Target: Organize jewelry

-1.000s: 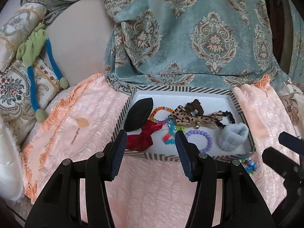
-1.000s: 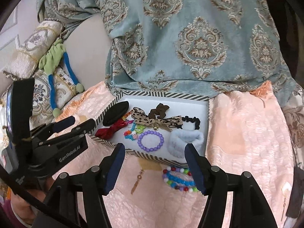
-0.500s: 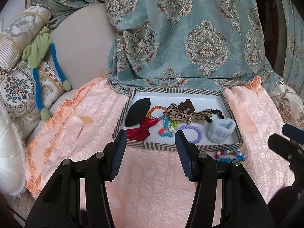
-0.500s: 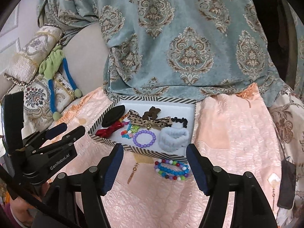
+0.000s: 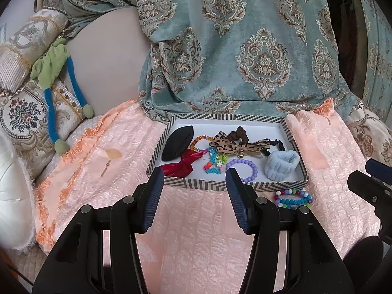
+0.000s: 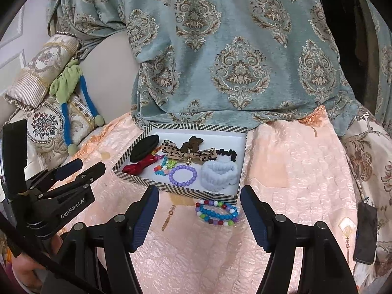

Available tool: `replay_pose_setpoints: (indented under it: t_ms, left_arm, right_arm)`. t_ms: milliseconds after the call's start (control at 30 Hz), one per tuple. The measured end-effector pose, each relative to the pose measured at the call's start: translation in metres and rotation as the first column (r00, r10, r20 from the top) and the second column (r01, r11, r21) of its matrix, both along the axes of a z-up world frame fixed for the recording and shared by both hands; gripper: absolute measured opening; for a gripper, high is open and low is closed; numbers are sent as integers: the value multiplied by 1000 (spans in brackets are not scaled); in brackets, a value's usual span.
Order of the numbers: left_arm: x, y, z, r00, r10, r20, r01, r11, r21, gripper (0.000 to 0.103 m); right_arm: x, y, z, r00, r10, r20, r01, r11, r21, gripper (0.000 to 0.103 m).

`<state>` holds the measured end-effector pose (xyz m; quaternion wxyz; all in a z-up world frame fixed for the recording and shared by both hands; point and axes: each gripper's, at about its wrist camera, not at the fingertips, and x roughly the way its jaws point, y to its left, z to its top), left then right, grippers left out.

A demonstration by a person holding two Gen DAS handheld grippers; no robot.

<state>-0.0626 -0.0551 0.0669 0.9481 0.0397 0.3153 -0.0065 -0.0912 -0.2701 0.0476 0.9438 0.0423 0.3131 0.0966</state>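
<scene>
Our right gripper (image 6: 199,214) has its jaws spread wide and holds nothing; our left gripper (image 5: 193,197) is likewise open and empty, hanging above the pink bedspread (image 5: 191,240) short of the striped tray (image 5: 220,185).

Between the right jaws, on the bedspread just outside the tray's near wall, lies the beaded bracelet stack (image 6: 216,212), blue and mixed colours. We judge this the piece to pick up next. To do it well, we should come down with one finger on each side of the stack, close across the beads rather than along them, and pinch low enough to catch all the loops without gathering the cloth. The beads are round and likely slippery, so a slow, firm close suits them.

Just left of the bracelets a gold drop earring (image 6: 169,216) lies on the cloth; we should keep our left finger off it.

Inside the tray we see a purple bead bracelet (image 6: 183,175), a pale blue scrunchie (image 6: 219,175), a leopard bow (image 6: 188,154), a red bow (image 6: 138,166) and a black pad (image 6: 144,148). Bare tray floor looks scarce, so the stack may have to rest beside the purple bracelet.
</scene>
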Motion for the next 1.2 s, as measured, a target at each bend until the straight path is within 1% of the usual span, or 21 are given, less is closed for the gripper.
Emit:
replay_pose_setpoints:
  t_ms: [133,233,367,400,433,500,600,767,800,900,967,1033,1067,1100,1133,1200]
  left_arm:
    - [1,2,-3,1000,-7,-23,7,1000,-17,52]
    - [3,4,-8,998,-22,-54,20,999,-40,52]
    - [9,5,-20,994,-45,-103,37,996,-78,52]
    - [12,4,-24,991,-50,-122,39,995,-91,52]
    - [15,4,-29,988,-55,-143,40,994,-105,52]
    - [19,2,-37,983,-67,-173,46,991,-122,52]
    - [24,-4,-50,974,-82,-211,57,991,-121,52]
    - [30,-6,-61,967,-83,-241,55,991,-121,52]
    - [32,-6,-62,966,-82,-245,53,991,-125,52]
    - [34,-5,-66,964,-80,-253,49,991,-126,52]
    - [36,-4,-68,963,-80,-258,49,991,-123,52]
    - [37,-4,-70,961,-79,-265,48,991,-124,52]
    - [37,-3,-71,960,-80,-267,47,991,-126,52]
    - [38,-3,-72,960,-80,-270,47,991,-127,52]
    - [38,-3,-73,959,-79,-271,46,991,-127,52]
    - [39,-3,-74,959,-76,-273,42,991,-128,52]
  right_arm:
    - [1,-3,-3,1000,-3,-7,3,1000,5,70]
    - [5,-14,-11,999,-17,-27,17,1000,19,70]
    - [22,-33,-38,993,-53,-105,54,999,7,69]
    - [27,-38,-47,989,-64,-130,65,998,3,66]
    - [32,-41,-55,986,-68,-153,70,998,6,59]
    - [42,-45,-73,978,-62,-201,67,998,19,52]
    - [53,-44,-91,971,-49,-233,52,999,10,50]
    - [74,-38,-107,966,-25,-256,21,1000,-21,48]
    - [78,-37,-109,966,-21,-258,14,999,-29,46]
    - [86,-32,-116,963,-4,-269,-10,999,-53,42]
    - [91,-28,-120,963,0,-268,-21,997,-73,35]
    - [96,-27,-125,961,1,-278,-25,996,-85,22]
    - [96,-27,-126,961,5,-275,-29,996,-86,19]
    - [94,-27,-124,964,6,-267,-31,995,-90,10]
    - [92,-27,-121,966,6,-259,-31,995,-92,8]
    - [85,-31,-111,971,29,-239,-39,998,-39,5]
